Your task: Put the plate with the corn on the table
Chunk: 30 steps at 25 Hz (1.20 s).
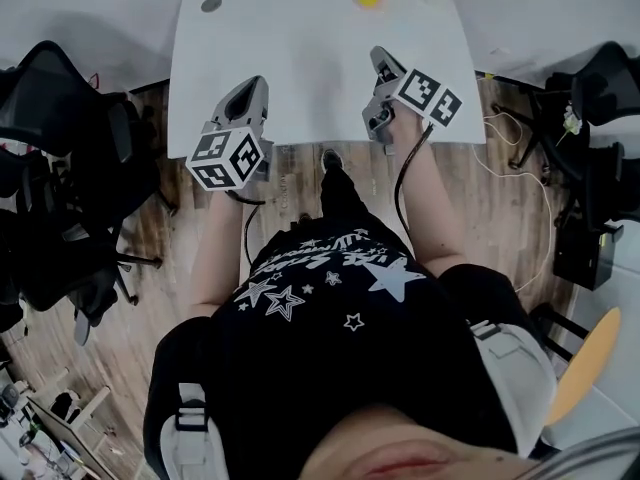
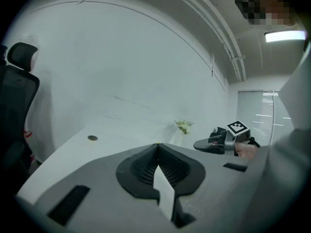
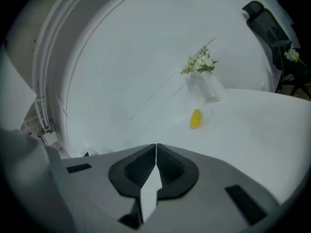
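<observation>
At the far edge of the white rectangular table (image 1: 300, 58), a yellow corn cob (image 3: 196, 118) lies on a small clear plate (image 3: 207, 116) beside a vase of white flowers (image 3: 203, 74). The grey left gripper (image 2: 156, 145) and grey right gripper (image 3: 156, 145) hover empty, jaws pressed together.

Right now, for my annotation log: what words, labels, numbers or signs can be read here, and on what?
T-shirt print: white lettering above stars, too blurred to read.
Left marker cube, right marker cube: square patterns only, no letters.
No other readable text.
</observation>
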Each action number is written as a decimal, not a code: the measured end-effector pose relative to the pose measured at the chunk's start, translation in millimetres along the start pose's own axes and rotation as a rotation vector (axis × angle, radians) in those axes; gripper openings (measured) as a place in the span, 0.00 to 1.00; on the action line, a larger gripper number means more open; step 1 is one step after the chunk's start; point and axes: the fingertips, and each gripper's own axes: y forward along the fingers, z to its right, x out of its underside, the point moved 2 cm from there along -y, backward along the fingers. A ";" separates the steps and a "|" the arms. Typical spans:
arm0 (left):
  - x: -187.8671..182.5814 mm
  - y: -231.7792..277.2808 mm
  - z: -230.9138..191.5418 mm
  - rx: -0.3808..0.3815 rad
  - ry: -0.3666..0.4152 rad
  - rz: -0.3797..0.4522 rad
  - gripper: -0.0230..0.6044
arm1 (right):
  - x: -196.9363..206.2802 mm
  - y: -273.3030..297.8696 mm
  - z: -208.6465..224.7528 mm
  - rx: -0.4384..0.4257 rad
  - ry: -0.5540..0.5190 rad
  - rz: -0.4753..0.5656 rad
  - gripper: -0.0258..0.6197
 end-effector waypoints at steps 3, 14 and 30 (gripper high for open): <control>13.6 -28.2 6.0 -0.004 -0.010 -0.008 0.05 | 17.8 -23.7 -8.5 -0.013 -0.015 0.006 0.05; 48.1 -88.6 36.4 0.069 -0.031 -0.042 0.05 | 75.2 -109.2 -18.5 -0.007 -0.079 -0.021 0.05; 52.5 -84.1 102.9 0.109 -0.024 -0.041 0.05 | 58.7 -179.7 5.4 -0.006 -0.153 -0.022 0.05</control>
